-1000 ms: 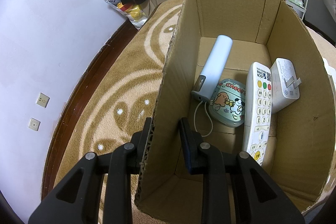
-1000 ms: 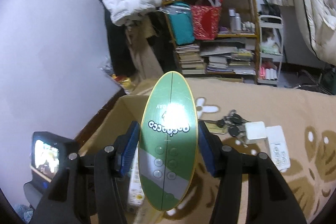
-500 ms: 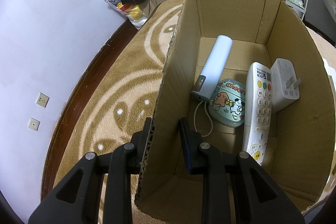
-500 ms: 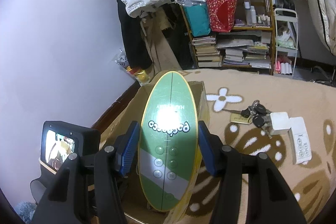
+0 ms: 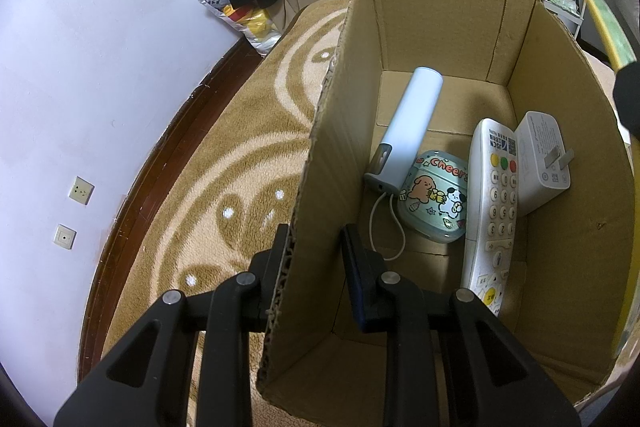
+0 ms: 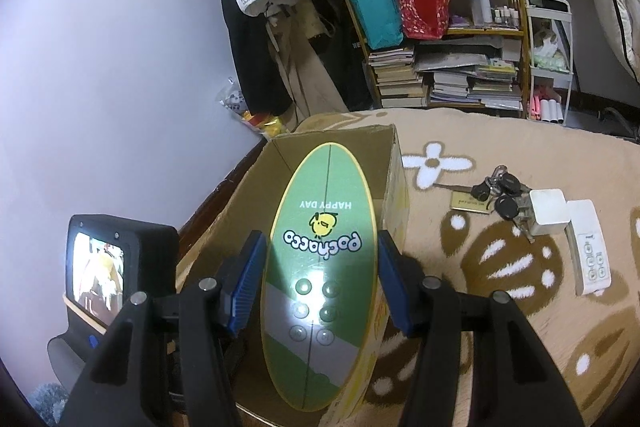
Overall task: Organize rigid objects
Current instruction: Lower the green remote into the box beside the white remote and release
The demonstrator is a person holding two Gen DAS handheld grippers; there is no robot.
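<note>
Nearer the box (image 6: 394,163) now, "Pochacco" board (image 6: 322,267)

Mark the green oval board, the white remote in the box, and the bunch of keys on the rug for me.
green oval board (image 6: 322,259): right wrist view, on the printed logo at its middle.
white remote (image 5: 496,203): left wrist view, on the number keypad.
bunch of keys (image 6: 500,193): right wrist view, on the black key heads.
</note>
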